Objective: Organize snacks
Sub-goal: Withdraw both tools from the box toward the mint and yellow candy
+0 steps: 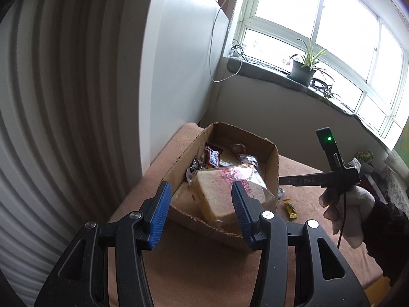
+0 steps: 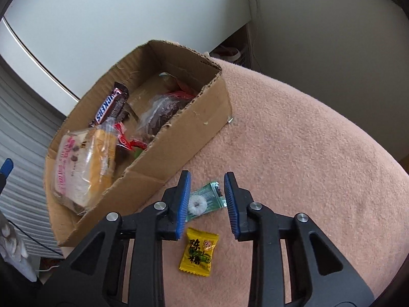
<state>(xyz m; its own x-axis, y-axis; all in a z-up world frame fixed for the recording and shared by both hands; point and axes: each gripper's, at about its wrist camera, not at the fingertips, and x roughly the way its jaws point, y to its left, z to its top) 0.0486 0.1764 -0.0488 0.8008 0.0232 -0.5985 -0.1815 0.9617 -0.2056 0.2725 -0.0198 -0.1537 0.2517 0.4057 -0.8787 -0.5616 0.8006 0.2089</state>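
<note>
The right gripper is poised over a green mint candy, fingers astride it without pressing. A yellow candy is lying nearer on the pink blanket. The left gripper is hovering half-open, empty, before the cardboard box holding wrapped bread and a Snickers bar.

One cardboard box on pink blanket. Inside: one wrapped sandwich, one Snickers bar, one dark pastry in clear bag, few small wrappers, number unclear. Outside: two candies, one green, one yellow. Two potted plants on sill.
</note>
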